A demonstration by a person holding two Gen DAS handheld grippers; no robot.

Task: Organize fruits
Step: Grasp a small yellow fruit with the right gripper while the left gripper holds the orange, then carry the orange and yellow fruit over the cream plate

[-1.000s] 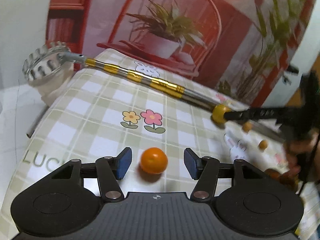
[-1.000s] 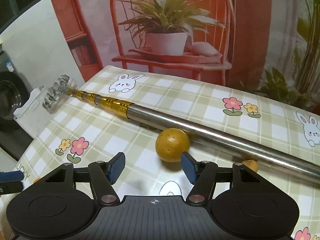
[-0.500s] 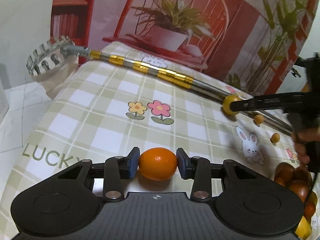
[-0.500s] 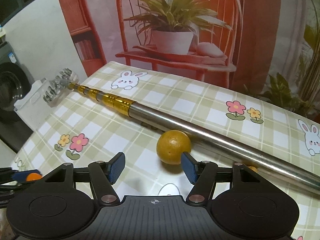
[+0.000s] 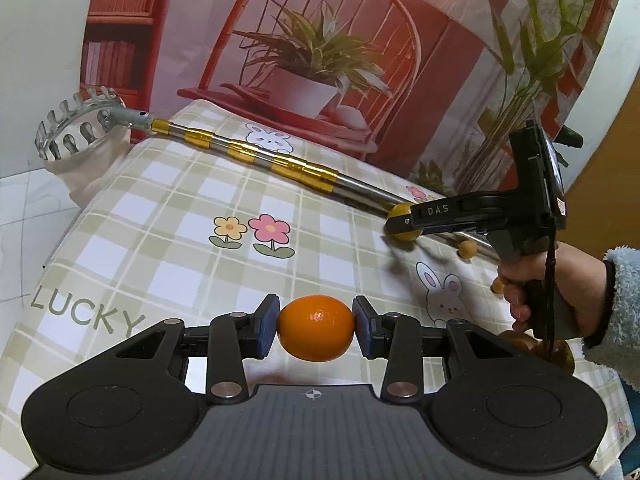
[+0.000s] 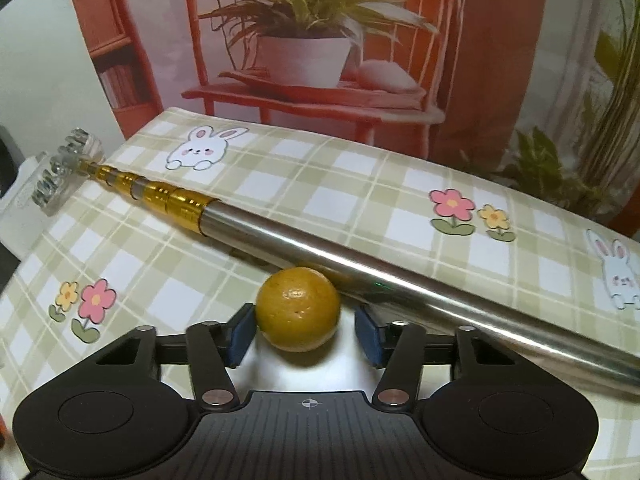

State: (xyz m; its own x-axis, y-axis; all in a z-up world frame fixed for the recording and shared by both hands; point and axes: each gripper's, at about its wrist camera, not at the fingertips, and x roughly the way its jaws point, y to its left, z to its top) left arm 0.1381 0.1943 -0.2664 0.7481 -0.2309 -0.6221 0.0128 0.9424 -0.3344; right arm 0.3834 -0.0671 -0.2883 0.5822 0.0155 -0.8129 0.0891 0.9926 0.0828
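A table is covered with a green-and-white checked cloth printed with flowers, rabbits and the word "LUCKY".

The left gripper has its two blue-padded fingers clenched on a bright orange mandarin, one pad pressing each side. The fruit sits between the fingertips above the near part of the cloth.

The right gripper reaches toward the middle of the table. A duller, yellow-brown round fruit lies on the cloth between its fingers. The left pad sits right against the fruit or very close to it, and a small gap shows at the right pad, so the fingers are parted and not yet gripping. In the left wrist view this gripper comes in from the right, held by the person's right hand in a fuzzy blue-grey sleeve.

Just behind the yellow-brown fruit, a long telescopic fruit-picker pole lies diagonally across the table, silver with gold bands. Its toothed ring head and cloth bag hang past the far left edge.

Two small brownish fruits lie near the pole on the right side, and several darker brown ones are partly hidden below the right hand.

Behind the table hangs a backdrop picturing a potted plant on a red chair.
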